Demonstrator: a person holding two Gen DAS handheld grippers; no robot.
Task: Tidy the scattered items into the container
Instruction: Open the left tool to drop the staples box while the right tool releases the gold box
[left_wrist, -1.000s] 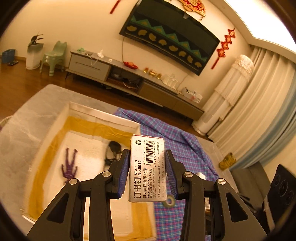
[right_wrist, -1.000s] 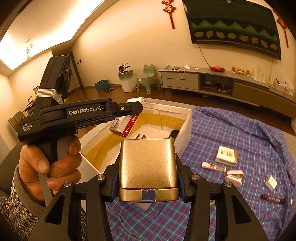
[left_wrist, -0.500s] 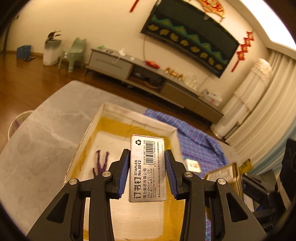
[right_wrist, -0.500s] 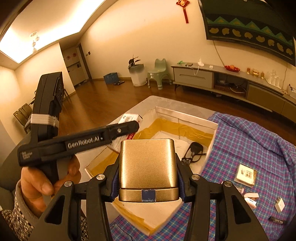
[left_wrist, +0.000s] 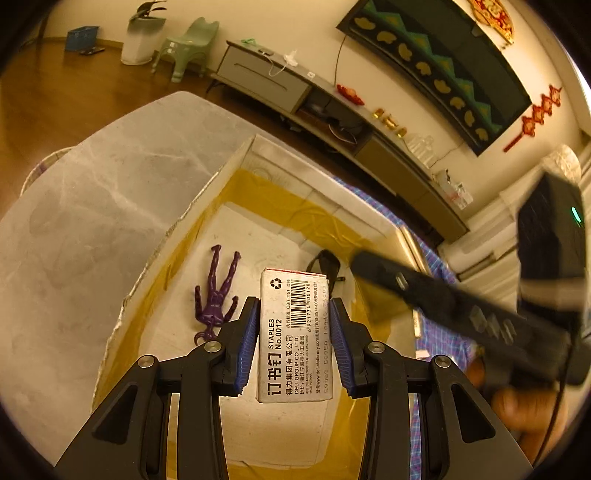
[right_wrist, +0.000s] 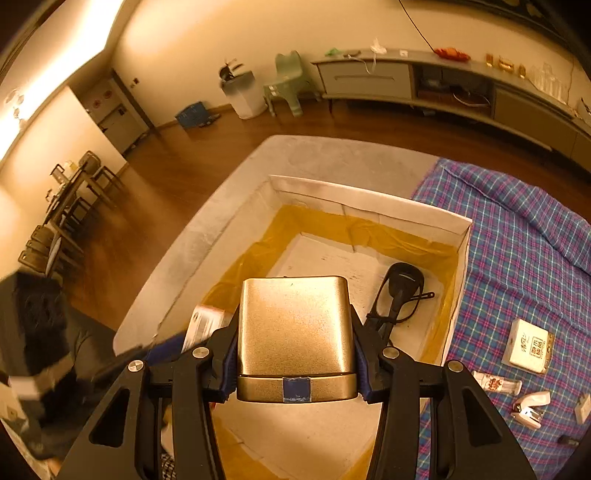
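Staple box (left_wrist: 294, 334), pinched by the left gripper (left_wrist: 293, 332), has moved over the white box (right_wrist: 373, 206). Right gripper (right_wrist: 295, 347) clamps a gold tin (right_wrist: 295, 325) above it too; both look ready to drop.

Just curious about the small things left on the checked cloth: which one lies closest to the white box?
The flat white packet with red characters, beside the white box; the small bottle and white stapler lie nearer the camera.

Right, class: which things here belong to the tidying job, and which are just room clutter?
Job:
- staple box in left tongs
- gold tin in right tongs
- container
- card pack, stapler on the plaid cloth

Clutter:
- green chair
- TV cabinet
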